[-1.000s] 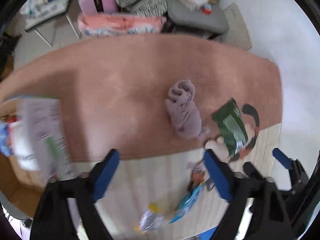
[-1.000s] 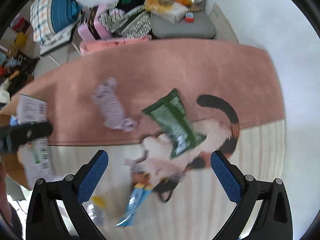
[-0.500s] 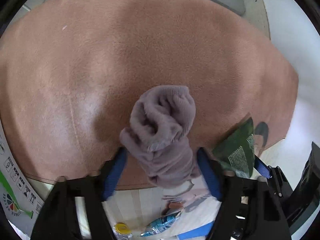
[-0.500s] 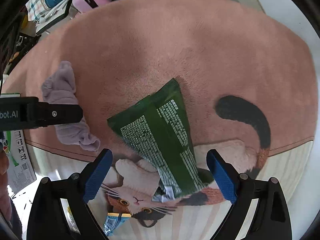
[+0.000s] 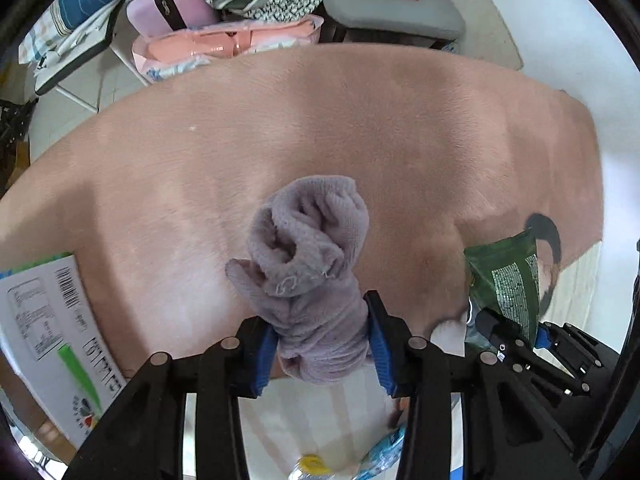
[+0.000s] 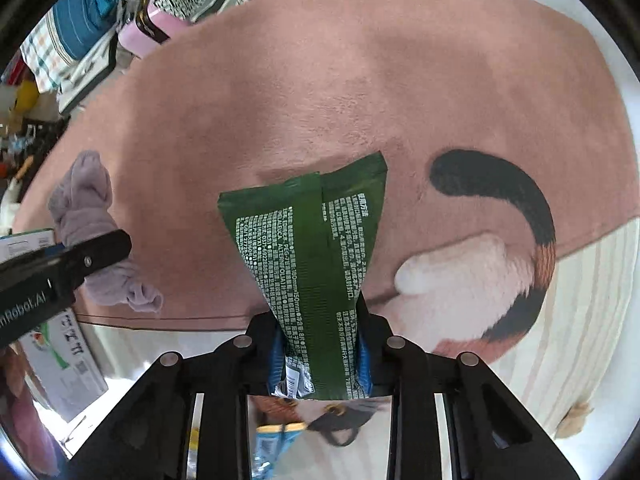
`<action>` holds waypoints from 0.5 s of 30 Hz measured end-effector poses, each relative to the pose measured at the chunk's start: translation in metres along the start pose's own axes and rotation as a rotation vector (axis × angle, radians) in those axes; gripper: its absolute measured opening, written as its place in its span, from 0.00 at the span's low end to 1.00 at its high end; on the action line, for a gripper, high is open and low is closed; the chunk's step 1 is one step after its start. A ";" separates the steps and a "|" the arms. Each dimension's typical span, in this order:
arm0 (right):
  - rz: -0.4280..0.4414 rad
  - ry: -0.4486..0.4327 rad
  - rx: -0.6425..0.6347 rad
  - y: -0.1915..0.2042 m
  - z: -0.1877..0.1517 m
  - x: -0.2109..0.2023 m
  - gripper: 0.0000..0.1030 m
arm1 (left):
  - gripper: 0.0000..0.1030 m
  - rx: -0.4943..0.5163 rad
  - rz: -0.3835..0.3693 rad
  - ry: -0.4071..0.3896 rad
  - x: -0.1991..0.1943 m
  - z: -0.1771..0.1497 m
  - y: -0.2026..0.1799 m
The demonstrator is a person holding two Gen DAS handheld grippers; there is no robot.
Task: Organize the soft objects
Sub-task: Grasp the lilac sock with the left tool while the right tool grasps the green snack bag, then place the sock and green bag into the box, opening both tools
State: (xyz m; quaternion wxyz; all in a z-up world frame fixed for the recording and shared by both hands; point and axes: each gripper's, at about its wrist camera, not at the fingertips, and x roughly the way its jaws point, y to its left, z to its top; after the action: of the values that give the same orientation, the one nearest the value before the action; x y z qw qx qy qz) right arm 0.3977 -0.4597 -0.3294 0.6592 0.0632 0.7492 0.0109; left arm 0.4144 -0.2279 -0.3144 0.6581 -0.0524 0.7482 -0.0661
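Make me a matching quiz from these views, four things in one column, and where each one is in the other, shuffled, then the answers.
1. crumpled lilac fleece cloth
2. dark green foil packet
3. white printed cardboard box
4. black cat tail printed on the pink rug

A. clamped in right gripper
B. right of the packet
C. clamped in left gripper
D. at the rug's left edge

1-C, 2-A, 3-D, 4-B

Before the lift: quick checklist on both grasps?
1. Left tongs shut on purple towel: ok.
2. Towel bite depth: ok, pads clamp its lower bunch; upper roll sticks out beyond them.
3. Right tongs shut on green packet: ok.
4. Packet bite: near its bottom end, most of it unsupported: not ok.
5. Either item clear of the pink rug: cannot tell.
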 end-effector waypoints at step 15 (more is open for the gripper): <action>0.196 -0.156 -0.137 0.201 -0.136 -0.096 0.29 | 0.37 -0.040 -0.109 -0.166 -0.134 -0.145 0.176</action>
State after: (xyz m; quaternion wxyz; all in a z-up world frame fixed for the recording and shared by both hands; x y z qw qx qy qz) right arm 0.2913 -0.2614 -0.1965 0.7142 0.0915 0.6833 0.1213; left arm 0.2892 -0.0277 -0.1945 0.7121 -0.1113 0.6883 -0.0824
